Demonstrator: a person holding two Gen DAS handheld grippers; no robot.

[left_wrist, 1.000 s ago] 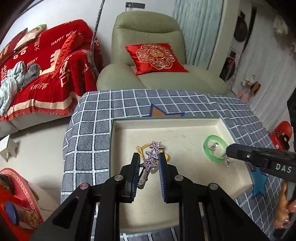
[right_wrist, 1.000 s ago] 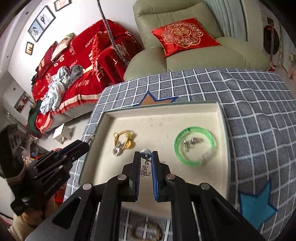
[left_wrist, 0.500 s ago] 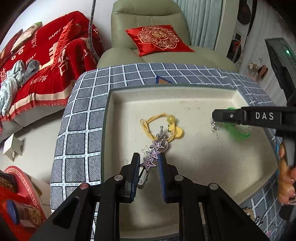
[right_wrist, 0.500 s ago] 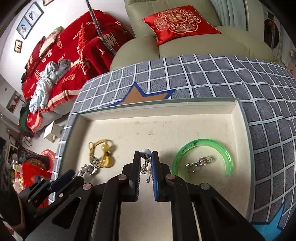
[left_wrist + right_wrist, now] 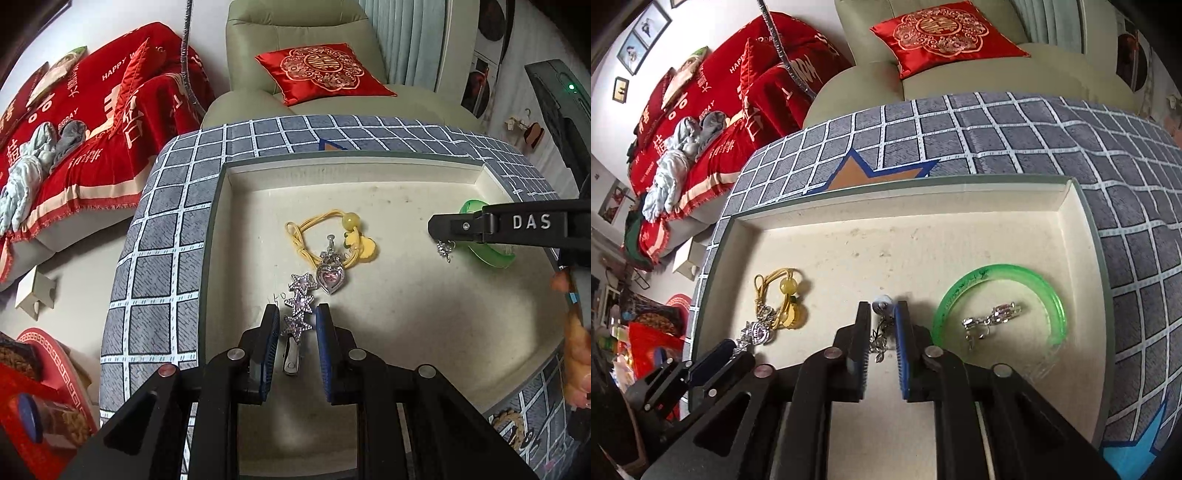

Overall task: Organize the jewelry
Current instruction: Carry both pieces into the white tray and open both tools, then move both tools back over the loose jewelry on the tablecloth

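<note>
**Both grippers carry jewelry over the tray**

The left gripper (image 5: 295, 325) pinches a star hair clip (image 5: 298, 308) low over the cream tray (image 5: 369, 173), just beside a heart pendant (image 5: 330, 278) lying on a yellow cord bracelet (image 5: 325, 236). The right gripper (image 5: 882, 321) clamps a dangling silver earring (image 5: 879, 338) left of the green bangle (image 5: 1052, 295), which rings another earring (image 5: 991, 319).

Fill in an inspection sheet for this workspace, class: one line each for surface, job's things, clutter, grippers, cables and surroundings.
Surface: cream tray on a grey checked cloth.
Job's things: yellow cord bracelet, heart pendant, green bangle ringing silver earrings.
Clutter: nothing seen in the tray.
Grippers: left gripper shut on star hair clip; right gripper shut on a pearl drop earring.
Cables: grey hose behind the table.
Surroundings: green armchair, red cushion, red blanket.
</note>
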